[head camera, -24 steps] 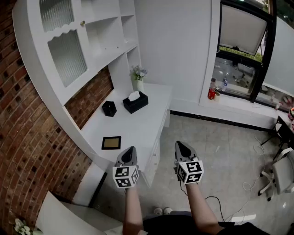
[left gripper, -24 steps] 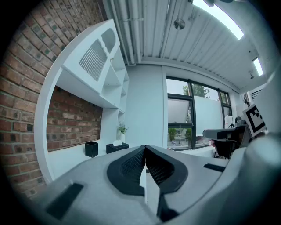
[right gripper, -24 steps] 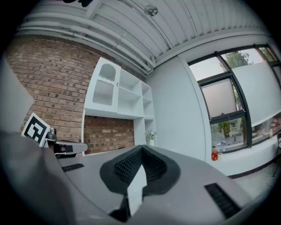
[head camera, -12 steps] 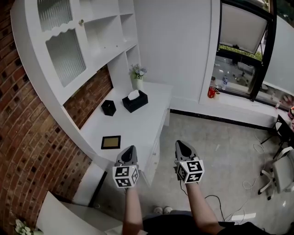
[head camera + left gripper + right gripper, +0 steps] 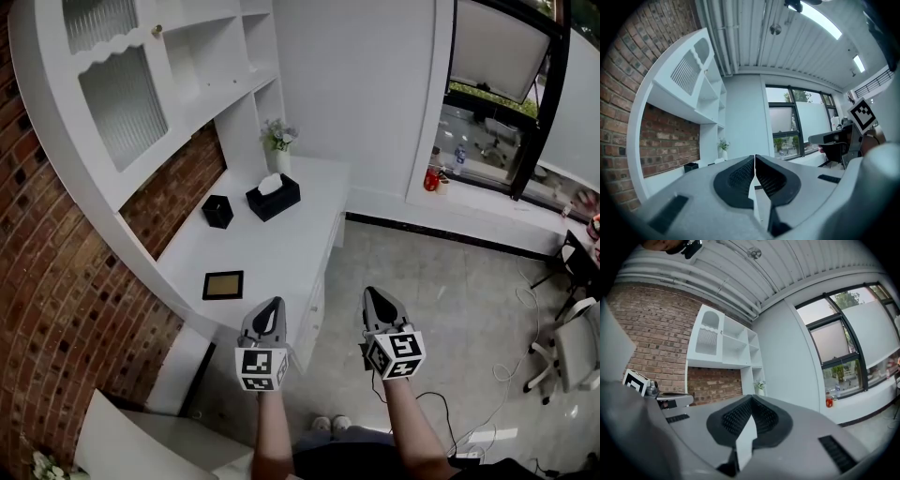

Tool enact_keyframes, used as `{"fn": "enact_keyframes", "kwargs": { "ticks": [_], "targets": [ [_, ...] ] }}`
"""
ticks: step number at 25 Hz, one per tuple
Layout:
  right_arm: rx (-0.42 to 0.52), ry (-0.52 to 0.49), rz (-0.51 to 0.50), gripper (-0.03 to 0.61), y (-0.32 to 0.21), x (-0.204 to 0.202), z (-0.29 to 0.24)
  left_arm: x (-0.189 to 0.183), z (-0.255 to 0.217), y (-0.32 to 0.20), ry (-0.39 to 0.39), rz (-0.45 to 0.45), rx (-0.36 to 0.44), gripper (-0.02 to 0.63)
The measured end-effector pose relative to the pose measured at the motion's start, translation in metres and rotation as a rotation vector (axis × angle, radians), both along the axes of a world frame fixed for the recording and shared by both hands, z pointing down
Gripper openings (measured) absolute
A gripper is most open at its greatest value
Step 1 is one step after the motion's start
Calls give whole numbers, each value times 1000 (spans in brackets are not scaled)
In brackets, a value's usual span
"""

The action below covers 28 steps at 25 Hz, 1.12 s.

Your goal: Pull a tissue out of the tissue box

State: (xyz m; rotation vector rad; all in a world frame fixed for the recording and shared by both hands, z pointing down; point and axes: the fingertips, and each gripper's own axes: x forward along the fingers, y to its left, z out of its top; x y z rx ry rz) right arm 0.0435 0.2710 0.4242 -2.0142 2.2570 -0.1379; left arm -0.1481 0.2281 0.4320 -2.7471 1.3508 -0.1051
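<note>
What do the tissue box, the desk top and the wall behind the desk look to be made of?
Tissue box: black, matte, straight-sided, maybe wood or leatherette; too far to tell. Desk top: smooth white painted or laminated board, no grain showing. Wall behind it: exposed red brick with pale mortar lines, rough.

Black tissue box (image 5: 273, 198), white desk (image 5: 277, 253), red-brick wall (image 5: 56, 281)

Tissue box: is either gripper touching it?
No, the tissue box sits at the far end of the desk, while the left gripper and right gripper hang near the person, well short of it.
</note>
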Motion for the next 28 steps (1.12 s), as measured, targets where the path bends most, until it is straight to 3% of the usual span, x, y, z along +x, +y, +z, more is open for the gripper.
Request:
{"fn": "enact_keyframes", "kwargs": {
  "ticks": [5,10,15,28],
  "targets": [
    [-11,-12,6,-2,-3,0,6,6,7,1,-5,39,19,18],
    [-20,-15,13,-2,-11,-3,8,8,15,-8,20,62,-1,162],
    [-22,-8,33,-2,-22,-4,7,7,13,-23,29,78,-4,231],
    [32,-11,104,-2,-26,4,-6,10,-1,-48,31,122,38,242]
  ]
}}
